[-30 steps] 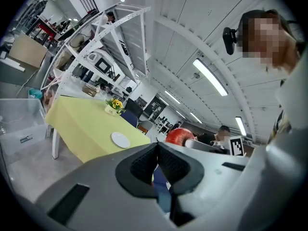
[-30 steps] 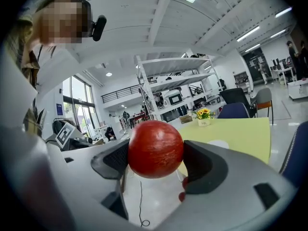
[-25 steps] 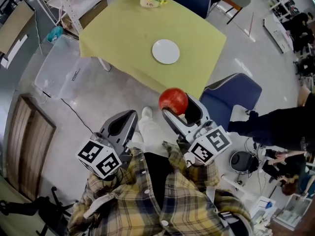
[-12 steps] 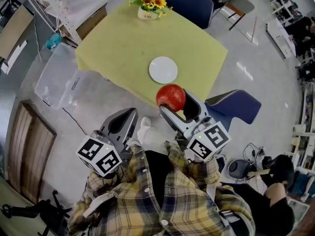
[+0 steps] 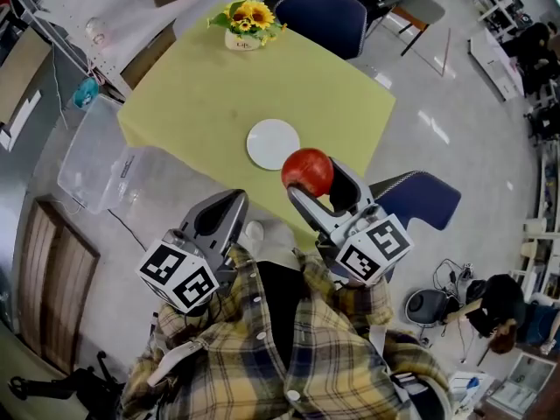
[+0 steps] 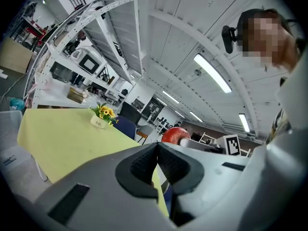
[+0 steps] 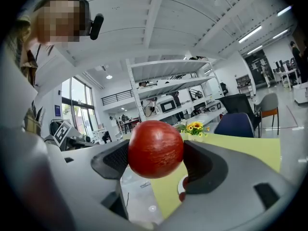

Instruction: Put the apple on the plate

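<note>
The right gripper clamps the round red apple above the yellow table, just right of the round white plate. The left gripper is closed and empty. Released this near the edge, the apple could roll off.

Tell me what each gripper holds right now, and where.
The right gripper holds the apple by its two sides, across the middle. The left gripper is shut and empty.
</note>
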